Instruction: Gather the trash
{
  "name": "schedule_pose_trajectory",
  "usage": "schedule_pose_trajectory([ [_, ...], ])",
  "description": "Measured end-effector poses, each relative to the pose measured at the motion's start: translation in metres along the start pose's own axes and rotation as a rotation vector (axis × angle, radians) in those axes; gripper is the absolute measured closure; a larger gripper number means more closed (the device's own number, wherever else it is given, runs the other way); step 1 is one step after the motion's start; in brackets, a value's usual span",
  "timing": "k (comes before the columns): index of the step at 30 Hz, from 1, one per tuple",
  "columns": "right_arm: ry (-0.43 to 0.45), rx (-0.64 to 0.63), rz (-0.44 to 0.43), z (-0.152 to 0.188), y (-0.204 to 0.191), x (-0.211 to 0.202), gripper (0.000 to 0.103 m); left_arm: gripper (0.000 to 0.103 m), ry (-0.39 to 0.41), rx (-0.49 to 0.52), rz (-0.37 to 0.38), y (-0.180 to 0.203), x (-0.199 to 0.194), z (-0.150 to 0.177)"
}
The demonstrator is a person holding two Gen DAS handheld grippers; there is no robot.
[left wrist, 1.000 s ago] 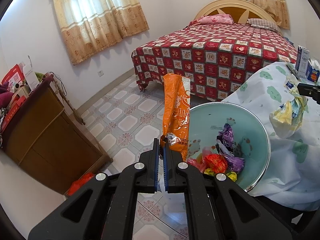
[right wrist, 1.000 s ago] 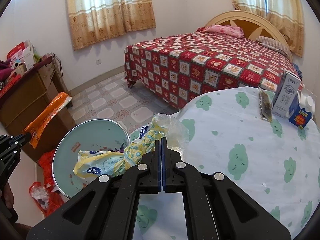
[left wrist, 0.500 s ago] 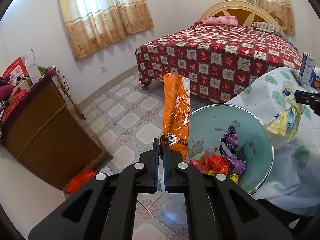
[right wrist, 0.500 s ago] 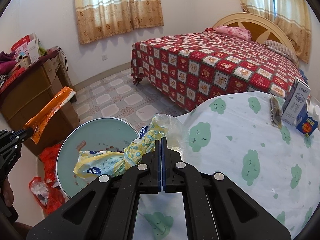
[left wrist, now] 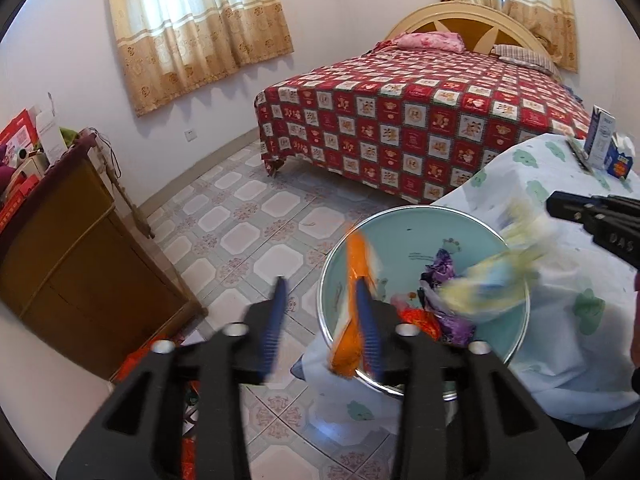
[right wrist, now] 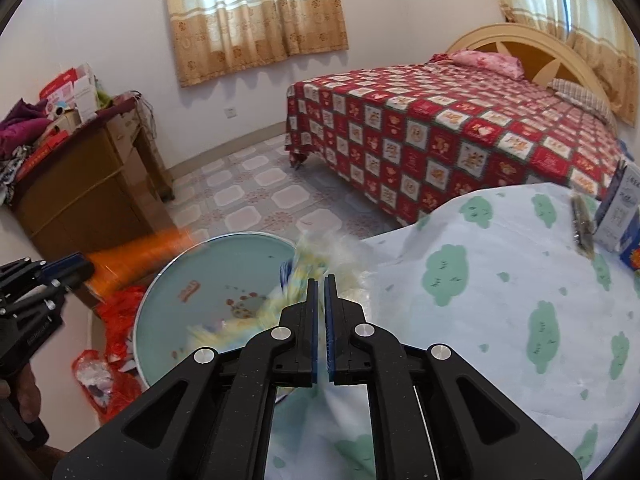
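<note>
A pale green basin [left wrist: 404, 236] with several bright wrappers [left wrist: 444, 312] in it sits at the table's edge; it also shows in the right wrist view [right wrist: 224, 264]. My left gripper [left wrist: 320, 320] is open; a blurred orange wrapper [left wrist: 352, 308] falls past its right finger at the basin's rim. My right gripper [right wrist: 320, 312] is slightly open, and the blurred yellow and blue plastic bag [right wrist: 296, 280] is dropping over the basin. The bag also shows in the left wrist view [left wrist: 492, 280].
A round table with a green-cloud cloth [right wrist: 500, 300] carries a milk carton [right wrist: 624, 208] and a small blue box at its far side. A wooden cabinet [left wrist: 60, 248] stands left, red bags [right wrist: 116, 320] lie on the floor, and a bed [left wrist: 420, 112] is behind.
Both grippers have opened and let go. The orange wrapper has tipped and is falling from the left gripper. The yellow and blue bag has left the right gripper and falls toward the basin.
</note>
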State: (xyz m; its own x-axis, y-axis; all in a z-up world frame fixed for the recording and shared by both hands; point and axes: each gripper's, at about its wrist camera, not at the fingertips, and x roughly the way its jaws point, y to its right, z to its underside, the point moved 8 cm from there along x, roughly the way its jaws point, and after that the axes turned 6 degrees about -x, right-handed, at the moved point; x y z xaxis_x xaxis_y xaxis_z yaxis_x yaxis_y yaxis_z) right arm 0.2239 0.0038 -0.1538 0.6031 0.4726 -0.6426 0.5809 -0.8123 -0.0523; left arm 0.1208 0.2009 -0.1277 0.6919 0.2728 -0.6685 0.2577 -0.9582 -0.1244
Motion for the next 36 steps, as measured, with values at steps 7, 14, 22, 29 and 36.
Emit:
schedule_pose_trajectory([
  [7,-0.001,0.020,-0.006,0.004,-0.004,-0.002,0.087,0.058,-0.004,0.011,0.016,0.007,0.000,0.003],
  [14,0.072,0.011,0.042,0.011,-0.004,-0.033,0.072,0.025,0.029,-0.013,0.004,0.002,-0.007,-0.003],
  [22,0.128,0.031,0.096,0.019,0.001,-0.071,0.055,0.013,0.071,-0.019,0.017,0.007,-0.024,-0.011],
  [29,0.181,0.020,0.151,0.018,0.002,-0.107,0.050,0.006,0.121,-0.020,0.032,0.010,-0.044,-0.019],
  [36,0.215,0.023,0.185,0.017,0.005,-0.131,0.048,0.006,0.148,-0.028,0.041,0.009,-0.055,-0.025],
])
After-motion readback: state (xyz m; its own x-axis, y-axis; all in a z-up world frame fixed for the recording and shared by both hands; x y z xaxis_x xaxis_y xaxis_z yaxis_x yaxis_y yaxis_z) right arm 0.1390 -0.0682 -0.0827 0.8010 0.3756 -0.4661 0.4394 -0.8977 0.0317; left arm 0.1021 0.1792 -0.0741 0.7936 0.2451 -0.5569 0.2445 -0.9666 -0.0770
